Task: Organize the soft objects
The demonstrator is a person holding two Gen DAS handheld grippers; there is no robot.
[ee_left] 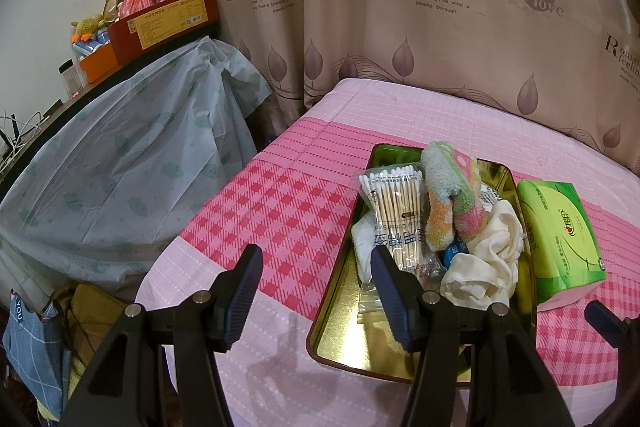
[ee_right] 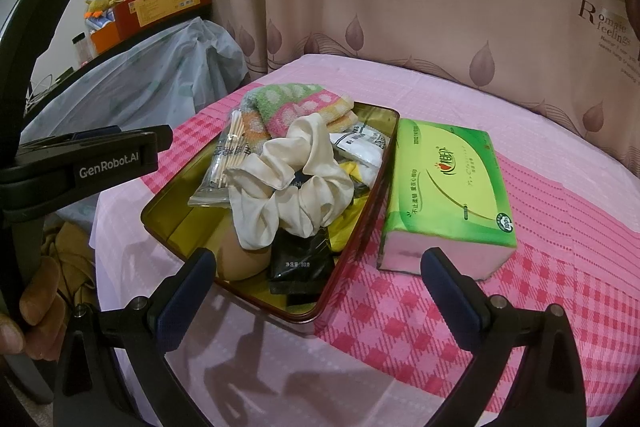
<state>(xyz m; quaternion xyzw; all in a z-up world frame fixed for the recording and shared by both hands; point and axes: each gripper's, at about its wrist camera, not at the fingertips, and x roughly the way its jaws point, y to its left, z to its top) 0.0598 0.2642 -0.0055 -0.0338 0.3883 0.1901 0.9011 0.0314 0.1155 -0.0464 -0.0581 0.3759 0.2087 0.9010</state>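
While both claws, left claw point(ee_left: 316, 291) and right claw point(ee_right: 316, 279), hang apart and empty near the tin point(ee_right: 168, 203), scrunchie point(ee_right: 296, 183), towel point(ee_right: 288, 107) and swabs point(ee_left: 400, 211) lie inside; tissue pack point(ee_right: 444, 191) remains outside, right, on the table point(ee_right: 520, 307).

Left gripper point(ee_left: 316, 287) jaws apart, right gripper point(ee_right: 320, 279) jaws wide

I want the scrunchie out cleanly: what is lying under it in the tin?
The cream scrunchie lies over a black packet, a beige round thing and the cotton swab bag. Whatever lies below its middle is hidden.
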